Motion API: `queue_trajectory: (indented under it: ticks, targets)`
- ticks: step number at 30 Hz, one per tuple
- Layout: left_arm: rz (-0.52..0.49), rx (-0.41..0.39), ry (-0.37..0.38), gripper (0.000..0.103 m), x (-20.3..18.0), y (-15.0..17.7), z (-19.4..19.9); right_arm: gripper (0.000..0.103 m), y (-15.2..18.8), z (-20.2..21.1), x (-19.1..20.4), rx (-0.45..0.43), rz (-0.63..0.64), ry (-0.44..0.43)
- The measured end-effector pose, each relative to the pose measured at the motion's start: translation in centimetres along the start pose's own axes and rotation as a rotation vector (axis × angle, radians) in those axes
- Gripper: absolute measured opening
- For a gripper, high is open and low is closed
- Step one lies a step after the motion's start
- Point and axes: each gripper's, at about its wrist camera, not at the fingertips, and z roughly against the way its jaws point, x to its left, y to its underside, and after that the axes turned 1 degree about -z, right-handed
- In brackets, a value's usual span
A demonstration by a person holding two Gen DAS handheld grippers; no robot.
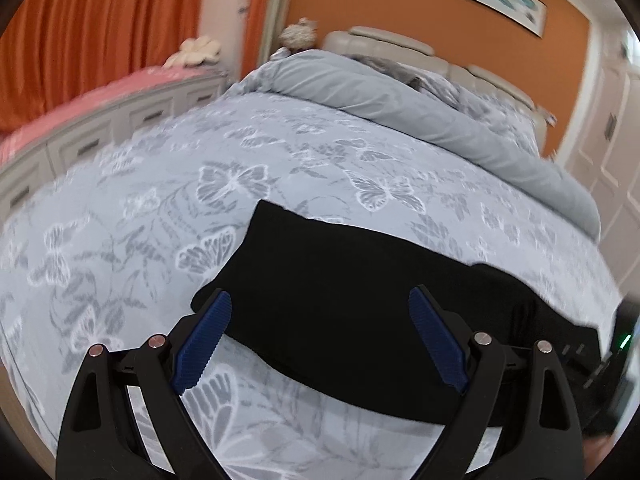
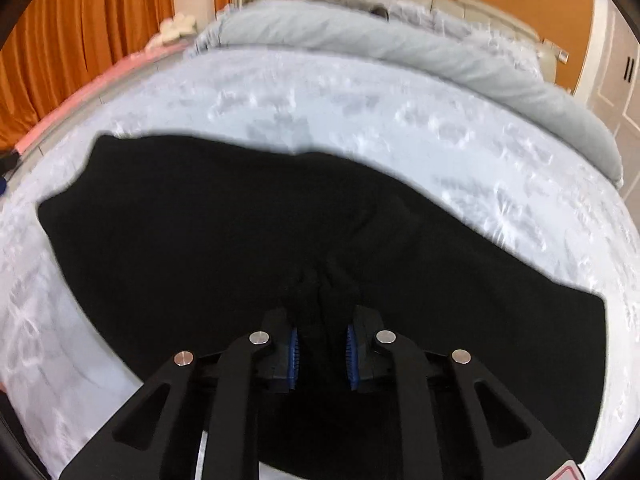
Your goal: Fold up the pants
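Observation:
Black pants (image 1: 340,296) lie spread across a pale blue bedspread (image 1: 160,200) with a butterfly print. In the left wrist view my left gripper (image 1: 320,304) stands wide open just above the near edge of the cloth, with nothing between its blue pads (image 1: 208,344). In the right wrist view the pants (image 2: 200,232) fill the middle of the frame. My right gripper (image 2: 322,336) is shut on a bunched fold of the black cloth, which bulges out between its blue pads (image 2: 294,350).
A folded grey duvet (image 1: 420,112) and a cream headboard (image 1: 380,40) lie at the far end of the bed. Orange curtains (image 1: 100,20) and a white drawer unit with a pink top (image 1: 100,120) stand to the left. White doors (image 1: 612,140) are at right.

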Motion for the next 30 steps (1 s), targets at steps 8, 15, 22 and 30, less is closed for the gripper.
queue_trajectory:
  ticks: [8, 15, 22, 30]
  targets:
    - [-0.068, 0.065, 0.062, 0.093, -1.4, 0.9, -1.2, 0.038, 0.3, -0.6, 1.9, 0.078, 0.054, -0.091]
    - [-0.063, 0.058, -0.051, 0.093, 1.4, 0.2, -1.8, 0.077, 0.3, 9.0, -5.2, -0.175, -0.173, 0.040]
    - [0.309, 0.248, 0.028, 0.092, 9.4, 0.9, -6.4, 0.078, 1.5, 8.5, -11.8, -0.091, -0.402, 0.031]
    - [0.339, 0.317, 0.030, 0.088, 7.0, 2.1, -9.5, 0.079, 2.0, 7.4, -9.8, -0.045, -0.327, 0.043]
